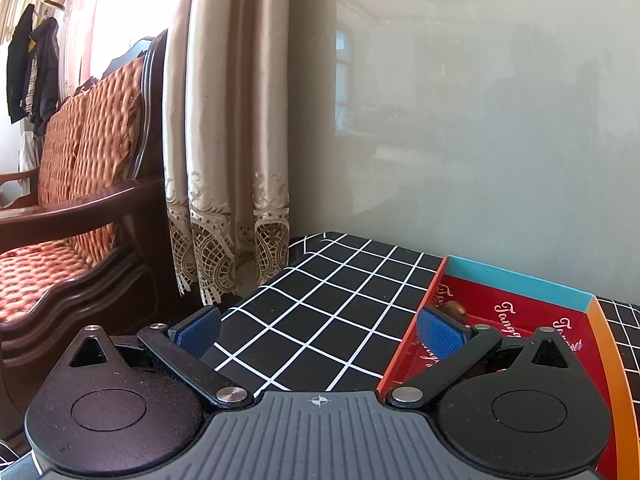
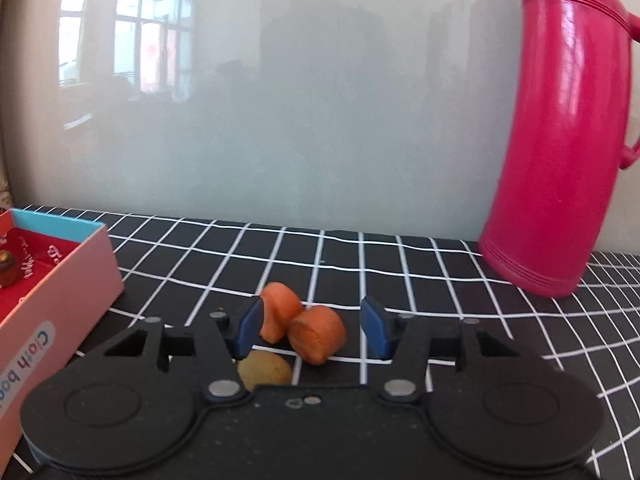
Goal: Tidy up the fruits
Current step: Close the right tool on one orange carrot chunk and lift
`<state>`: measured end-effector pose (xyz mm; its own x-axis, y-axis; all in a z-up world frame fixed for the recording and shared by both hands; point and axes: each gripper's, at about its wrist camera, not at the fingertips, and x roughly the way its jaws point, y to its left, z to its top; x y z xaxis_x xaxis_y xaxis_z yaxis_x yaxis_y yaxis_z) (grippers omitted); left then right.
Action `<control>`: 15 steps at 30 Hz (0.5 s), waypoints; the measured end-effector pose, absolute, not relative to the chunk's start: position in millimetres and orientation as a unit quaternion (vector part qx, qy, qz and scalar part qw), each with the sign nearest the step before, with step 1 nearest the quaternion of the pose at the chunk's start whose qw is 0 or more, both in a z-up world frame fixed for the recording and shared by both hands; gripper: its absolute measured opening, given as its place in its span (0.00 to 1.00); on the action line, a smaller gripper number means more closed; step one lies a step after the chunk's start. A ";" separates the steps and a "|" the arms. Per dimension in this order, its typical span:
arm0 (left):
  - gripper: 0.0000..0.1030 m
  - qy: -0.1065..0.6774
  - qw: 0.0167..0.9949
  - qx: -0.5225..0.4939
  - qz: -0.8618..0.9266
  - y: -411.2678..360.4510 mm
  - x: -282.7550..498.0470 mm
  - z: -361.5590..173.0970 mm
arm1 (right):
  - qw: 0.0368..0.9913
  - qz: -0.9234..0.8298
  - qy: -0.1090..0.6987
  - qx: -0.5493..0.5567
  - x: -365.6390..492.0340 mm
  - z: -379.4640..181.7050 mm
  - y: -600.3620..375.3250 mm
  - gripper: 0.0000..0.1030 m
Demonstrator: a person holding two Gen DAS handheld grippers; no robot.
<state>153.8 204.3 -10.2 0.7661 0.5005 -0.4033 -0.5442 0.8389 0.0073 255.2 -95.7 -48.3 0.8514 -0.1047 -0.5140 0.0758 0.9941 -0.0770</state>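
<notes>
- Box, red-lined, sits at the bench's left, apparently the fruits' destination; left tongs hover gaping and empty by its rim.
- Right tongs straddle two orange pieces, pads not yet pressing.
- Pink thermos stands far right.

On the outer side wall of the box, at the lower left of the right wrist view, you can read "Cloth" and then "bo", printed in coloured letters on a pale oval label that runs sideways; the rest is cut off by the frame edge. On the box's red lining, at the right of the left wrist view, you see repeated white cursive script; it looks like "Tonga…", but you cannot make out a whole word. In the right wrist view the same script is too blurred to read.
</notes>
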 end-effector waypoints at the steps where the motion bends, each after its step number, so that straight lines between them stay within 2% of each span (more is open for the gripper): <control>1: 1.00 0.200 0.938 -0.054 0.278 203.8 154.2 -10.5 | 0.960 -0.052 0.274 -0.030 256.9 -49.8 -95.1 0.49; 8: 1.00 0.199 0.939 -0.055 0.275 201.7 153.7 -8.9 | 0.957 -0.036 0.288 0.010 258.9 -51.3 -104.7 0.48; 12: 1.00 0.201 0.938 -0.052 0.276 201.9 153.5 -9.3 | 0.955 -0.014 0.294 0.027 252.7 -47.4 -110.3 0.39; 15: 1.00 0.200 0.938 -0.057 0.277 203.2 153.1 -8.8 | 0.956 -0.006 0.291 0.027 241.7 -44.8 -113.7 0.39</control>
